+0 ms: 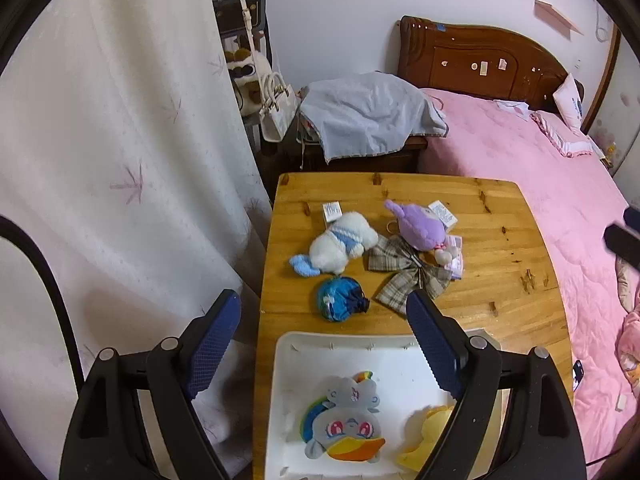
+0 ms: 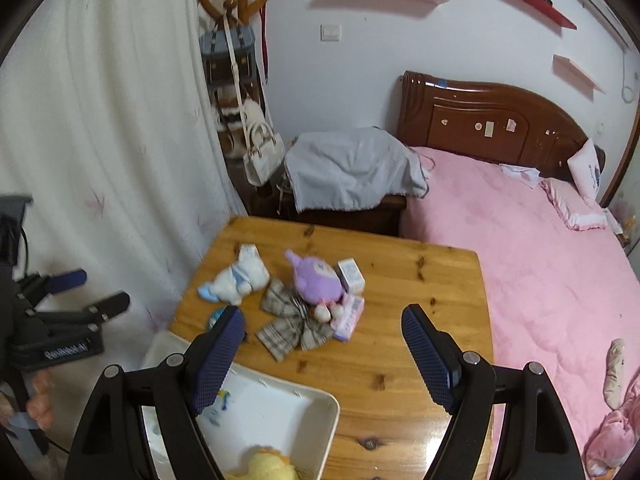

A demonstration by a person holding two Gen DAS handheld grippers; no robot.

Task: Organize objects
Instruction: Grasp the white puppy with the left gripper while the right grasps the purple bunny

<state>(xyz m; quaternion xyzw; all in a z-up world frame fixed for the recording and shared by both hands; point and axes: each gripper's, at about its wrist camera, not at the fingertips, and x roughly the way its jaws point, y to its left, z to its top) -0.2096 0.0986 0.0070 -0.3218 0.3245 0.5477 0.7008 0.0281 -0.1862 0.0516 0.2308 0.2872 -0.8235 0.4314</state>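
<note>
On the wooden table lie a white plush dog, a purple plush, a plaid bow and a blue ball-shaped pouch. A white tray at the near edge holds a rainbow pony plush and a yellow plush. My left gripper hangs open above the tray's far rim, holding nothing. My right gripper is open and empty over the table, right of the tray. The left gripper also shows at the right wrist view's left edge.
A pink bed runs along the table's right side. A white curtain hangs on the left. Behind the table stand a nightstand under a grey cloth and a coat rack with bags. Small boxes lie beside the purple plush.
</note>
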